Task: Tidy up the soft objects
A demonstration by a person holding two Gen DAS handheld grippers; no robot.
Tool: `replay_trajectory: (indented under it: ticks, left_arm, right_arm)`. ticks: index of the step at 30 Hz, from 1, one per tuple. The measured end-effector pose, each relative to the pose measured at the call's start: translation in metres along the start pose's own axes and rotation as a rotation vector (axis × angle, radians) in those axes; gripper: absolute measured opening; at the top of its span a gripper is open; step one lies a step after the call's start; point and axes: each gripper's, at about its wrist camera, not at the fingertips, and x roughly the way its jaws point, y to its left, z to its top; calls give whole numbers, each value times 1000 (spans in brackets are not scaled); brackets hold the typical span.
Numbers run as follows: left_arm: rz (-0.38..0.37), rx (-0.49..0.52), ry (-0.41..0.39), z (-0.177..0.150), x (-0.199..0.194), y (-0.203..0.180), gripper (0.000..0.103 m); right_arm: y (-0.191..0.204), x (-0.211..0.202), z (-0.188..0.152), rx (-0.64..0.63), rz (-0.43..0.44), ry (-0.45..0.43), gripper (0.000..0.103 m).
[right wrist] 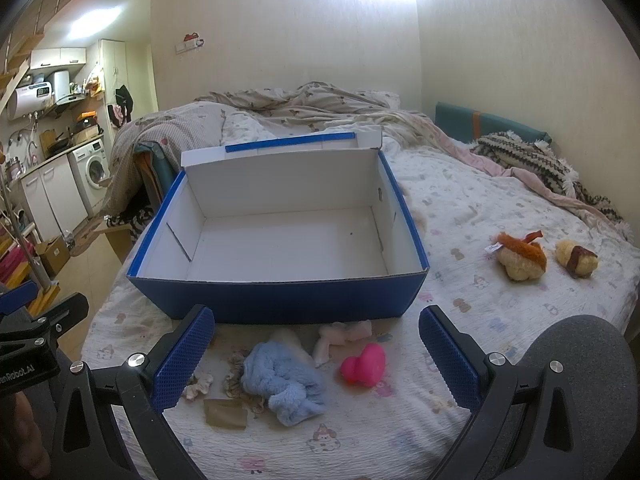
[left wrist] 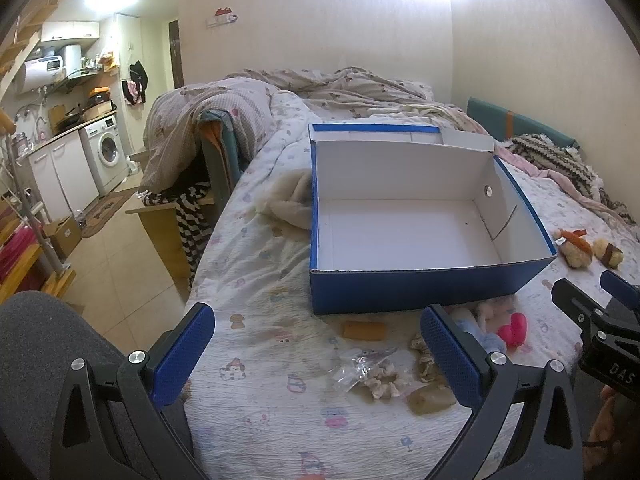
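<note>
Both grippers hover over the bed (right wrist: 460,200), jaws spread wide, holding nothing
Blue box (right wrist: 280,292) sits empty; pink heart (right wrist: 366,364) and blue cloth (right wrist: 280,380) lie before it

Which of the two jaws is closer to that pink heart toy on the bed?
Right. The pink heart lies just ahead between the right gripper's open jaws; the left gripper sits off to its left.

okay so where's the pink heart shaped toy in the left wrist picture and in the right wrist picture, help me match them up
Left wrist view: the pink heart toy sits low right, just past the right finger of the left gripper, partly hidden behind it.
Right wrist view: it lies low centre, in full view between the fingers of the right gripper.
Shared landmark: the blue box, open and empty, just behind the toy in both.
</note>
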Motion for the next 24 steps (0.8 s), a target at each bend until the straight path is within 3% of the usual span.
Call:
replay_trajectory:
  ticks: [24]
  left_arm:
    - [1,11,3,-1,-1,-3,103]
  right_arm:
    - [-1,-2,2,4,1,-3,103]
